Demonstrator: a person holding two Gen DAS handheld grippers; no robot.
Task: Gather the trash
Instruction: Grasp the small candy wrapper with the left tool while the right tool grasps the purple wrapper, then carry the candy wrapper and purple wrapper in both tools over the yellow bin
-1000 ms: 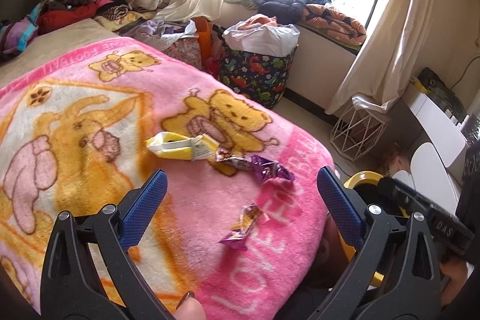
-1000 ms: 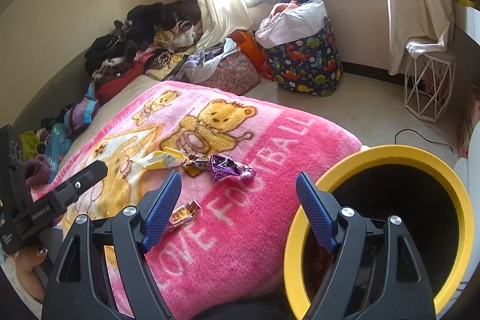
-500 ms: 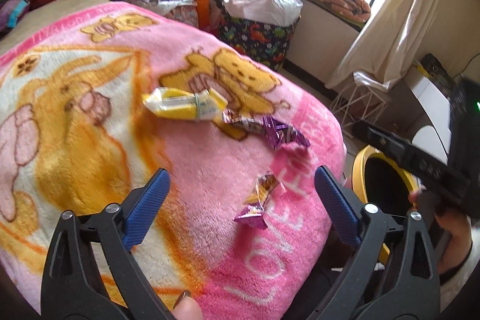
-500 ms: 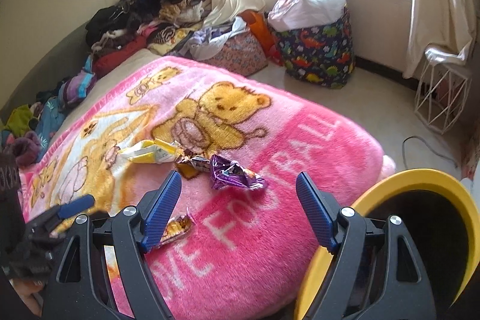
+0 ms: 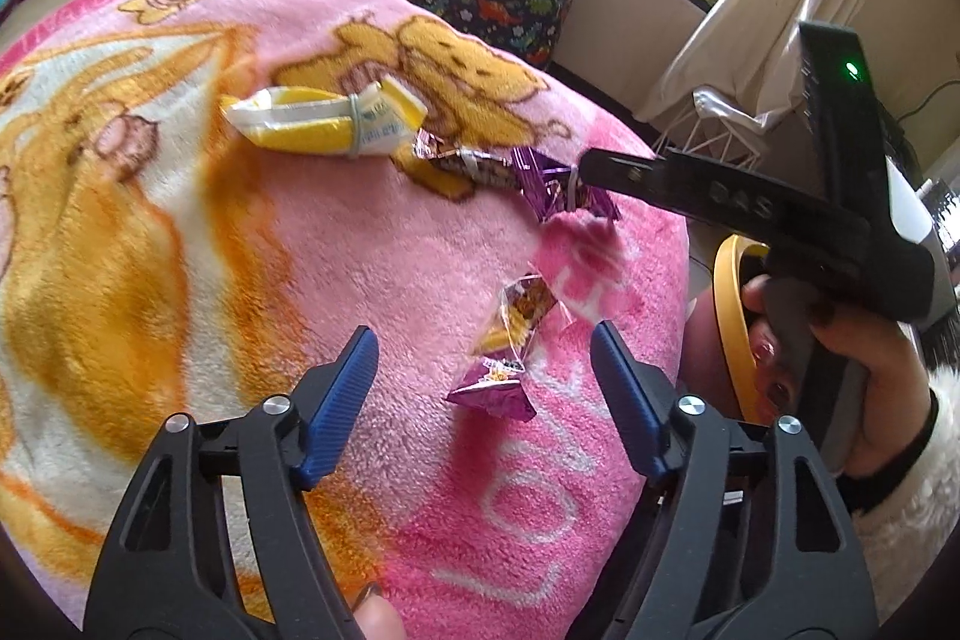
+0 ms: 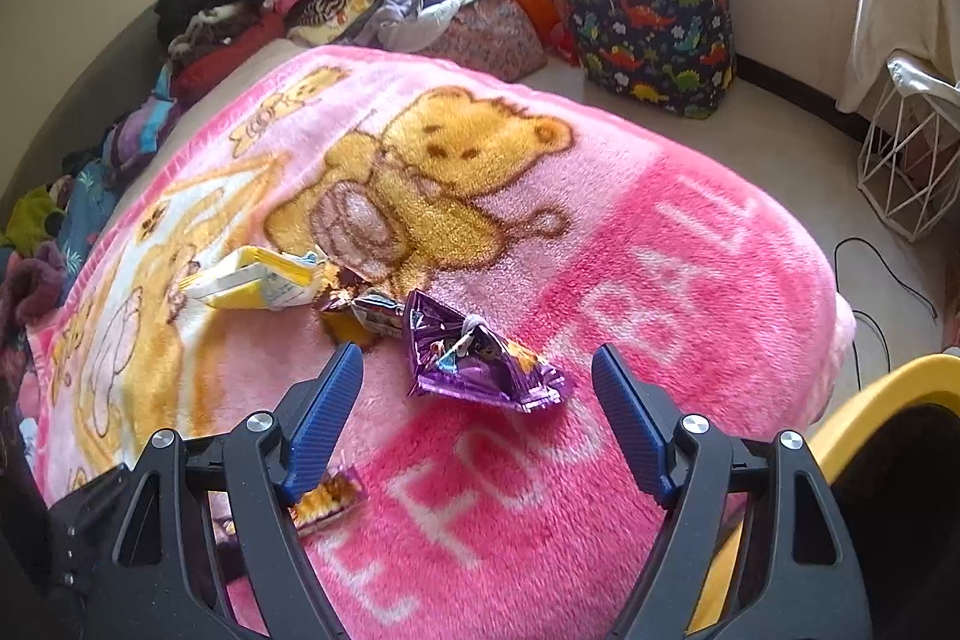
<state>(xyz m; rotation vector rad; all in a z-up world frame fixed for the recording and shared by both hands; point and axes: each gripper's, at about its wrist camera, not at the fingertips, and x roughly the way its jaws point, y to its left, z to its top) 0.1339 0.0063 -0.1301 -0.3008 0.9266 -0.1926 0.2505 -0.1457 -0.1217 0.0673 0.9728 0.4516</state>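
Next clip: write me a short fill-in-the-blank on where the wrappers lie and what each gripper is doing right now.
1. The wrappers lie on a pink ____ printed with bears.
2. The right gripper has its fingers ____, framing the purple wrapper.
3. The left gripper frames the small wrapper, and it holds ____.
4. The bin's rim at the bed's edge is ____ in color.

Missing words: blanket; open; nothing; yellow

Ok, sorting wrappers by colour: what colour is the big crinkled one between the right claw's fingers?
Shiny purple wrapper, clearest in the right wrist view.
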